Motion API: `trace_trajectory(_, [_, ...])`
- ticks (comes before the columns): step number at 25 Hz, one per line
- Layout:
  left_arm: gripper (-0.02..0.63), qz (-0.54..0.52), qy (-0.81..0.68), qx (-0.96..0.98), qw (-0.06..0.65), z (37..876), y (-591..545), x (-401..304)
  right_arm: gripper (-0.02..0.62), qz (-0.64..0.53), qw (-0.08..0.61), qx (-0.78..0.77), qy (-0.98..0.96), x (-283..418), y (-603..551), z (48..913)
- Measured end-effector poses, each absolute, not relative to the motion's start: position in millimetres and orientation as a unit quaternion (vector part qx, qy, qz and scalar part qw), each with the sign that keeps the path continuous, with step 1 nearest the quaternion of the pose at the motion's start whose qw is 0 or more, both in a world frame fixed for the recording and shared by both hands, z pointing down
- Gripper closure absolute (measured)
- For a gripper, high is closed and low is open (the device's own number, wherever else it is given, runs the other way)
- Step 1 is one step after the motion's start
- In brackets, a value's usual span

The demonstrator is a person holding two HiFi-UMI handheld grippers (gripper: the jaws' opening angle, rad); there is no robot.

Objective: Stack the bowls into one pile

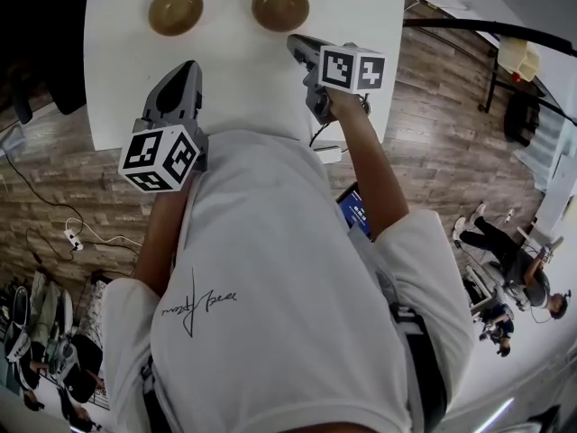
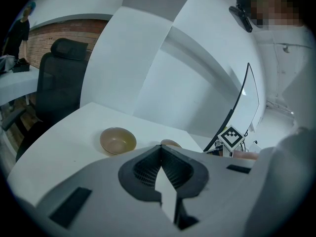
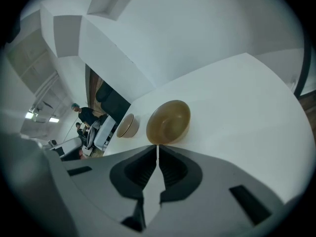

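Note:
Two brown bowls stand apart on the white table [image 1: 243,70]: the left bowl [image 1: 175,9] and the right bowl [image 1: 279,5]. My left gripper [image 1: 187,69] hovers over the table's near part, below the left bowl, shut with nothing in it. In the left gripper view the left bowl [image 2: 118,140] lies ahead and the right bowl [image 2: 171,143] peeks over the jaws. My right gripper [image 1: 293,41] is shut and empty, its tip just short of the right bowl [image 3: 169,122]; the left bowl [image 3: 128,125] sits beyond it.
The table's right edge runs past my right hand, with a cable and a screen [image 1: 354,210] below it. Wooden floor surrounds the table. A black office chair [image 2: 59,83] stands at the table's far left. People sit on the floor at right [image 1: 505,242].

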State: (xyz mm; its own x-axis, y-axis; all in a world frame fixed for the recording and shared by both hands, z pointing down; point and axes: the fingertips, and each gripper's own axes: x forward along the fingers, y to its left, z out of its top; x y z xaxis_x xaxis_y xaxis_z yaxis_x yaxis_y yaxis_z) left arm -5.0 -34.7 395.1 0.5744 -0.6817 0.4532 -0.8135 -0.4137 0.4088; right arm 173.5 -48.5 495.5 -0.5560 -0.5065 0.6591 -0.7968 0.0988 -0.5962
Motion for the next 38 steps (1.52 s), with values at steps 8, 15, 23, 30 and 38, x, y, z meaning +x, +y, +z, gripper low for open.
trace_trajectory(8, [0.598,0.113,-0.447,0.831,0.31,399,-32,-11,0.532,0.545,0.097,0.461,-0.693,185,-51,503])
trace_trajectory(15, [0.598,0.117,-0.449,0.827,0.317,403,-35,-9,0.532,0.61,0.03,0.453,-0.65,191,-57,513])
trace_trajectory(23, [0.598,0.113,-0.453,0.823,0.324,406,-37,-12,0.532,0.681,-0.064,0.429,-0.589,189,-67,518])
trace_trajectory(30, [0.598,0.112,-0.46,0.816,0.33,409,-36,-18,0.54,0.695,-0.086,0.431,-0.569,187,-74,525])
trace_trajectory(38, [0.598,0.109,-0.467,0.812,0.333,410,-36,-19,0.571,0.699,-0.104,0.447,-0.548,196,-80,525])
